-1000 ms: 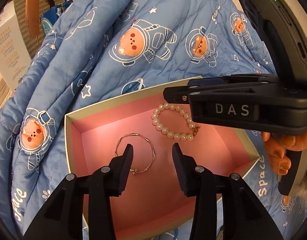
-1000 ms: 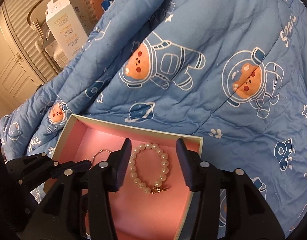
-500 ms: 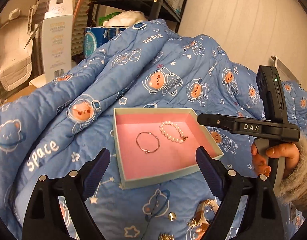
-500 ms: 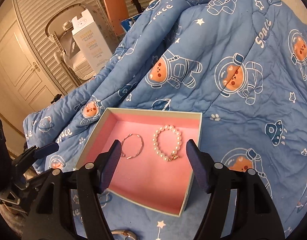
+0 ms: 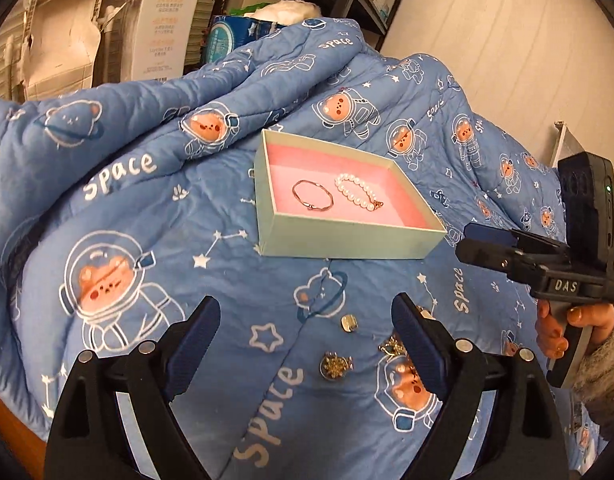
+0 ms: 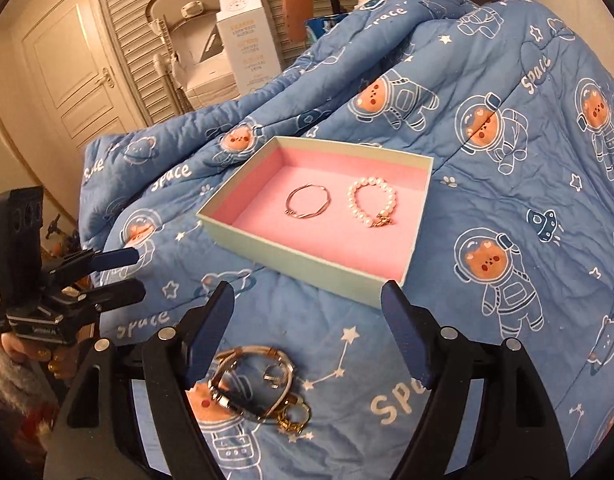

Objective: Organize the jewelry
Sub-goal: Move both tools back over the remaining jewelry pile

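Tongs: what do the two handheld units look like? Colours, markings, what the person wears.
Both tongs are black plastic with silver rivets and dark blue ribbed pads. The right tongs carry white "DAS" lettering and a black upright block with a green light. The left tongs have the same block. Fuzzy grey cuff at the right wrist, painted nails.

1. The small gold trinkets (image 5: 336, 364) on the blue astronaut-print quilt (image 5: 155, 216) are too small to identify; one cluster (image 5: 395, 346) sits partly behind the left gripper's right finger (image 5: 417, 344).
2. The tangled gold and silver bangles (image 6: 259, 384) are partly covered by the right gripper's left finger (image 6: 205, 336).
3. The person's hand (image 5: 563, 326) is cut off at the frame edge.
4. The print on the tall white carton (image 6: 249, 40) is illegible.
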Available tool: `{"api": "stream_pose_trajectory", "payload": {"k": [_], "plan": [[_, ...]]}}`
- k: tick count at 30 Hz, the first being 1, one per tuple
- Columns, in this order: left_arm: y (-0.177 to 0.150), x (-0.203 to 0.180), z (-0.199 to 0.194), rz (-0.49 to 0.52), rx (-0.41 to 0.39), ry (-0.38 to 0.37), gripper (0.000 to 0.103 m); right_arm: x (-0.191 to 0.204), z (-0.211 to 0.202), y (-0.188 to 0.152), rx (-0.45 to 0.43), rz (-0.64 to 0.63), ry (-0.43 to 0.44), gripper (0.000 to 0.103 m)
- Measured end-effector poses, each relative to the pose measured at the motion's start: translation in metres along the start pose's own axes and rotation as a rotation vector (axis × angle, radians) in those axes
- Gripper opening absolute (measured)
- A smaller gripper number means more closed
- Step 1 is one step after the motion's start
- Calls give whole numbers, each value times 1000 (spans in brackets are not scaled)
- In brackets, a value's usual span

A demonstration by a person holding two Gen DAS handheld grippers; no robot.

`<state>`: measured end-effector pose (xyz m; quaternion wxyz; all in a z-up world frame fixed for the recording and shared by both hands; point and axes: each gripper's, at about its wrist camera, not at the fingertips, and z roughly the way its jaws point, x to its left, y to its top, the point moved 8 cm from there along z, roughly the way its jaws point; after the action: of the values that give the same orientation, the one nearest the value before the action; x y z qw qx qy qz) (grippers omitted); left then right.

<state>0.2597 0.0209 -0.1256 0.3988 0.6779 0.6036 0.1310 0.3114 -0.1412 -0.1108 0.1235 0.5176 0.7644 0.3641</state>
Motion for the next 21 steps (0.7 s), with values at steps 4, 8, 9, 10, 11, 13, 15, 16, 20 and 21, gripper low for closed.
{"api": "stream_pose_trajectory", "payload": {"k": [4,8,9,10,11,13,15,16,20,21], "plan": [[-18,-7,-4,20,14,13,84,19,-8,-22,6,-54,34,76],[-33,-15,-6,36,25,10,81,31,-11,-42,15,-125,21,74],[-36,-15,-4,33,30,10,78,32,-11,-47,16,-139,17,71],[-39,-15,-3,25,36,6,75,34,-11,-51,18,-148,16,68],[-41,-15,-1,15,41,-2,71,36,-11,-54,21,-157,15,66],[-44,-17,2,5,50,-14,68,40,-10,-61,28,-177,20,60],[-46,-19,4,17,53,-18,65,44,-9,-66,29,-205,16,58],[-46,-21,6,23,54,-21,65,46,-8,-68,30,-223,12,56],[-46,-23,15,29,68,-40,55,53,-5,-73,38,-272,18,48],[-46,-24,17,30,69,-45,53,53,-4,-73,39,-276,21,46]]}}
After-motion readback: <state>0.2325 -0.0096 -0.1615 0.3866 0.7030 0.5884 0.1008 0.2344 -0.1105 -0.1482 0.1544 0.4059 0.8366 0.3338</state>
